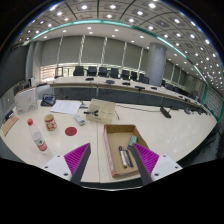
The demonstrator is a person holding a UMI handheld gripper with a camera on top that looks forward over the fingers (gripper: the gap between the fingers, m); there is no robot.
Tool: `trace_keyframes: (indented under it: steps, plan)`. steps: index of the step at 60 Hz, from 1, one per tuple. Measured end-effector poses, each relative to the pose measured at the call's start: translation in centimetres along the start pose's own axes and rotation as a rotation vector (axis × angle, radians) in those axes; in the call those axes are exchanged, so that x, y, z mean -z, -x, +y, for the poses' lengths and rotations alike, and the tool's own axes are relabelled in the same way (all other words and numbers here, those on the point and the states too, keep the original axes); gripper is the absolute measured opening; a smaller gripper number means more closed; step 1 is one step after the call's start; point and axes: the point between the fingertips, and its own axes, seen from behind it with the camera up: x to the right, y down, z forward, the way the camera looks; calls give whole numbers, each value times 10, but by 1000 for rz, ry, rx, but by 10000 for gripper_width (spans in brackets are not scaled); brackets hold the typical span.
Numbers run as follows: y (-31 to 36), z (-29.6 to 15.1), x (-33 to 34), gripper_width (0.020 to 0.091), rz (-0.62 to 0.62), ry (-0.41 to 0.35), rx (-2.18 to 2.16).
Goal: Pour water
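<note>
Hand-held gripper open wide, empty, above my worktop; clear red-capped plastic bottle untouched off left, pour not started.

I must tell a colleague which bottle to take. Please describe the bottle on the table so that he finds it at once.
On the large white table, look ahead-left of the open gripper, beyond the cardboard box. The bottle stands upright there, clear with a red cap, taller than the small red object beside it.
</note>
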Motion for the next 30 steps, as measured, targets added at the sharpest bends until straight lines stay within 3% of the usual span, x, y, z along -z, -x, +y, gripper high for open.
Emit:
trace_keyframes:
  steps: [13, 30]
  plan:
    - [52, 17, -9, 867, -85, 12, 19]
    - [215, 67, -23, 866, -283, 20, 73]
